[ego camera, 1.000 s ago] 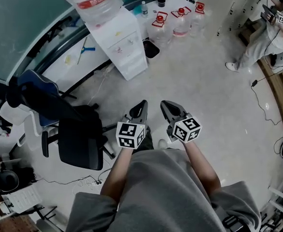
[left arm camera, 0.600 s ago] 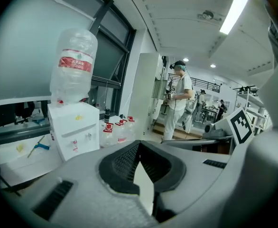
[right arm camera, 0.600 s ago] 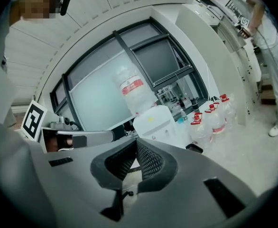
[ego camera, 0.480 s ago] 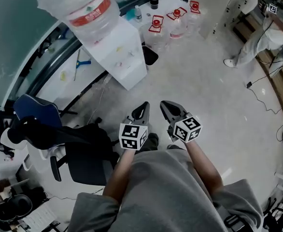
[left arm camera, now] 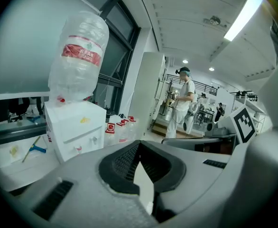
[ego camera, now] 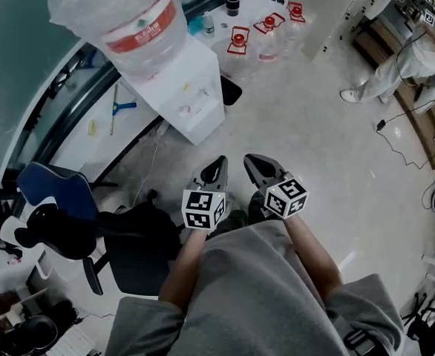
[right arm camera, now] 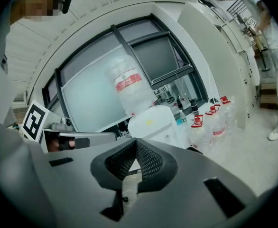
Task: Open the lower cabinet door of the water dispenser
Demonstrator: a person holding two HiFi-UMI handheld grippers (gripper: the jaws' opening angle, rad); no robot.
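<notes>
Head view: water dispenser [ego camera: 195, 99] well beyond fingers [ego camera: 216, 173]; left gripper [ego camera: 221, 161], right gripper [ego camera: 249, 159] closed, empty.

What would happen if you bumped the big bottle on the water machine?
It would probably wobble, not fall: the big bottle sits neck-down in the white water dispenser. It looks nearly empty, so likely light. The dispenser is tall and narrow, so a hard shove might rock it.

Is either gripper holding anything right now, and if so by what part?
Nothing is held: the left gripper and right gripper are both shut and empty.
</notes>
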